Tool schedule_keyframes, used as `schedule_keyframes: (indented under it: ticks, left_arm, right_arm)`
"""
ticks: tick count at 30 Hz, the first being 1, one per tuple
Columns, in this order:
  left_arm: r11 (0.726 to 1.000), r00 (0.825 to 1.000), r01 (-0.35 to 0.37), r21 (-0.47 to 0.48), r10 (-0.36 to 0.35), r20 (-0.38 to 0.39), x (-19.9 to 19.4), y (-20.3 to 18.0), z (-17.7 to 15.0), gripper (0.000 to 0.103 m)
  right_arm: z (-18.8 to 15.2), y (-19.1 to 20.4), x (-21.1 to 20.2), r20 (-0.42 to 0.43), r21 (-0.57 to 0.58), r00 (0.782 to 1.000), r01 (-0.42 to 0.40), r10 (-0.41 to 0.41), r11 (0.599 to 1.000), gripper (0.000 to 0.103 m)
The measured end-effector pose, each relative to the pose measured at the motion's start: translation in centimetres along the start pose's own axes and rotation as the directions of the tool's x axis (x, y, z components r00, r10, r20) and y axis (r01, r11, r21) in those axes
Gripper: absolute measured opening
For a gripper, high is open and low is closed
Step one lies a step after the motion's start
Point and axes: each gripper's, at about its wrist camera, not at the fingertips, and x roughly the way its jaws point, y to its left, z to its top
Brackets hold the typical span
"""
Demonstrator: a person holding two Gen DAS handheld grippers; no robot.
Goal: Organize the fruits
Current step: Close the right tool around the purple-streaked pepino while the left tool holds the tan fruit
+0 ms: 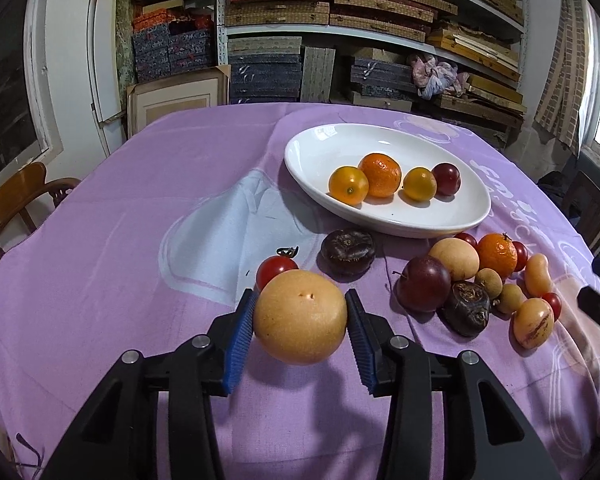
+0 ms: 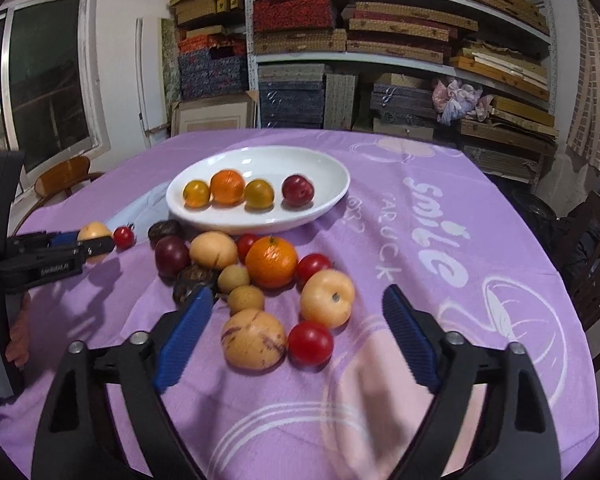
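My left gripper is shut on a tan round pear and holds it just above the purple cloth; it also shows in the right wrist view. A white oval dish holds two yellow fruits, an orange and a dark plum. My right gripper is open and empty above a pile of loose fruit: a streaked yellow fruit, a cherry tomato, a pale peach-like fruit and an orange.
A cherry tomato and a dark chestnut-like fruit lie just beyond the held pear. The round table wears a purple cloth. Wooden chairs stand at the left and right. Shelves of boxes fill the back wall.
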Motion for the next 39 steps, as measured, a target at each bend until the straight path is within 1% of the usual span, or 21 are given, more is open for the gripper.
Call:
schedule_keyframes:
  ticks: [2,5,7,9,11,17,22,25,27,32,37,39]
  left_arm:
    - [1.0,1.0,0.016,-0.002,-0.016,-0.008,0.0,-0.1,0.0,0.045]
    - [1.0,1.0,0.025,-0.003,-0.025,-0.01,0.1,-0.2,-0.1,0.045]
    - [0.999,0.999,0.033,-0.009,-0.033,-0.015,0.2,-0.1,-0.1,0.045]
    - [0.999,0.999,0.038,-0.017,-0.039,-0.021,0.2,0.0,-0.2,0.045]
    - [0.999,0.999,0.043,-0.02,-0.043,-0.026,0.3,0.1,-0.2,0.045]
    - [0.998,0.998,0.056,-0.011,-0.056,-0.022,-0.1,-0.2,-0.3,0.045]
    - [0.999,0.998,0.054,-0.002,-0.054,-0.021,-0.2,-0.4,-0.3,0.045]
    - [0.999,0.999,0.049,-0.005,-0.049,-0.023,-0.1,-0.3,-0.3,0.045]
    - [0.999,0.999,0.046,-0.006,-0.047,-0.024,-0.1,-0.3,-0.3,0.045]
    - [0.999,0.999,0.045,-0.003,-0.045,-0.025,-0.1,-0.3,-0.3,0.045]
    - [0.999,0.999,0.042,0.002,-0.042,-0.026,0.0,-0.4,-0.3,0.045]
    - [0.999,0.999,0.043,0.002,-0.043,-0.026,0.0,-0.4,-0.3,0.045]
  right_arm:
    - [-0.9,0.9,0.5,-0.05,-0.024,0.999,-0.012,0.011,1.0,0.07]
    - [-1.3,1.9,1.1,-0.08,-0.049,0.997,-0.02,0.016,0.999,0.065]
    - [-1.3,2.0,1.4,-0.095,-0.032,0.994,-0.051,0.048,0.998,0.06]
    - [-1.3,1.9,1.7,-0.113,-0.005,0.989,-0.092,0.091,0.996,0.051]
    - [-1.4,1.9,2.0,-0.126,0.009,0.986,-0.113,0.113,0.994,0.049]
    - [-0.9,1.8,2.3,-0.133,0.027,0.985,-0.108,0.111,0.994,0.048]
    - [-0.5,2.5,2.8,-0.152,-0.004,0.986,-0.066,0.065,0.998,0.048]
    - [-0.5,2.8,3.7,-0.195,-0.018,0.98,-0.035,0.03,0.999,0.048]
    - [-0.6,2.7,4.4,-0.221,-0.02,0.975,-0.03,0.025,0.999,0.047]
    - [-0.5,2.8,4.8,-0.221,-0.032,0.975,-0.018,0.011,0.999,0.047]
    - [-0.4,3.2,5.1,-0.225,-0.063,0.974,0.009,-0.023,0.998,0.047]
    - [-0.4,3.2,5.1,-0.225,-0.062,0.974,0.009,-0.023,0.998,0.046]
